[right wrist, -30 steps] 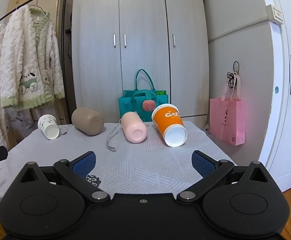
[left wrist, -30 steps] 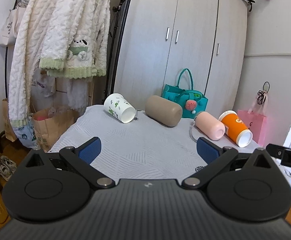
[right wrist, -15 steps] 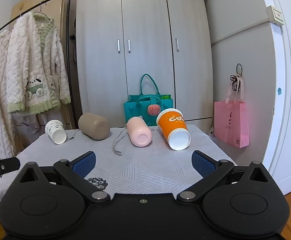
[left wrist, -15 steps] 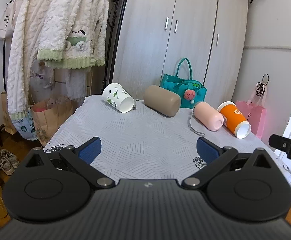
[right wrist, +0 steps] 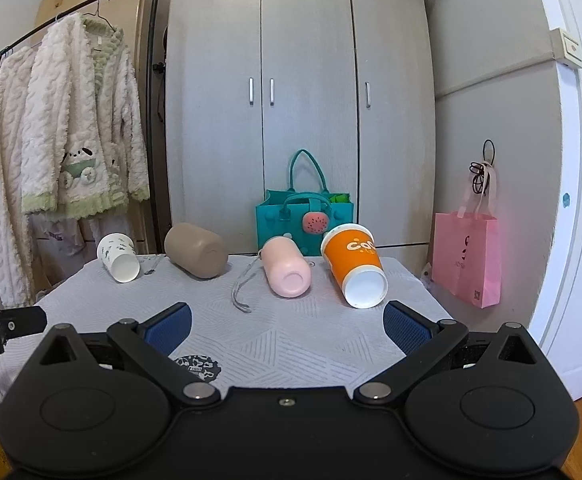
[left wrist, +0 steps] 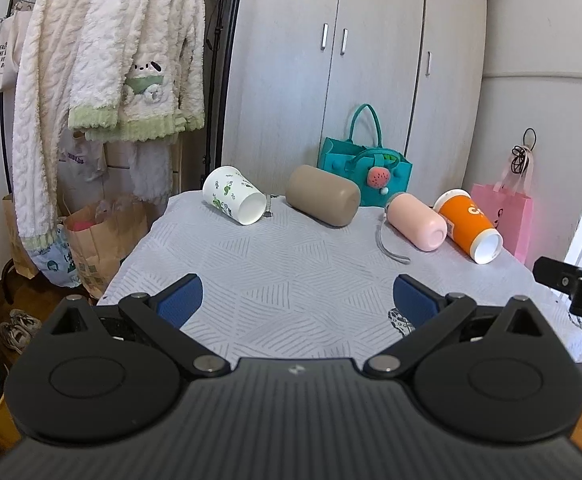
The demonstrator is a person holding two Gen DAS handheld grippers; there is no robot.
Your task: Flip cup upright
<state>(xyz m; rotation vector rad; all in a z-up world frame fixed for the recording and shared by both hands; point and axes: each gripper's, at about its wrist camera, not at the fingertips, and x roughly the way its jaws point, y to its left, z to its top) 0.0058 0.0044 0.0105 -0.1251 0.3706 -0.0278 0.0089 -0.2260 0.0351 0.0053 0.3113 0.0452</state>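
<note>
Several cups lie on their sides along the far edge of the cloth-covered table (left wrist: 291, 280): a white printed paper cup (left wrist: 233, 201) (right wrist: 118, 257), a tan cup (left wrist: 323, 201) (right wrist: 196, 250), a pink cup (left wrist: 417, 221) (right wrist: 287, 267) with a grey strap, and an orange paper cup (left wrist: 469, 225) (right wrist: 355, 265). My left gripper (left wrist: 297, 298) is open and empty over the near table. My right gripper (right wrist: 287, 322) is open and empty, well short of the cups.
A teal bag (right wrist: 303, 216) stands behind the cups against the grey wardrobe (right wrist: 299, 100). A clothes rack with fluffy robes (left wrist: 103, 60) stands left of the table. A pink bag (right wrist: 467, 256) hangs at the right. Paper bags (left wrist: 99, 232) sit on the floor left.
Both grippers have pulled back and tilted a little, so the table and cups sit lower and smaller in view. Jaws stay open. No cup has moved.
</note>
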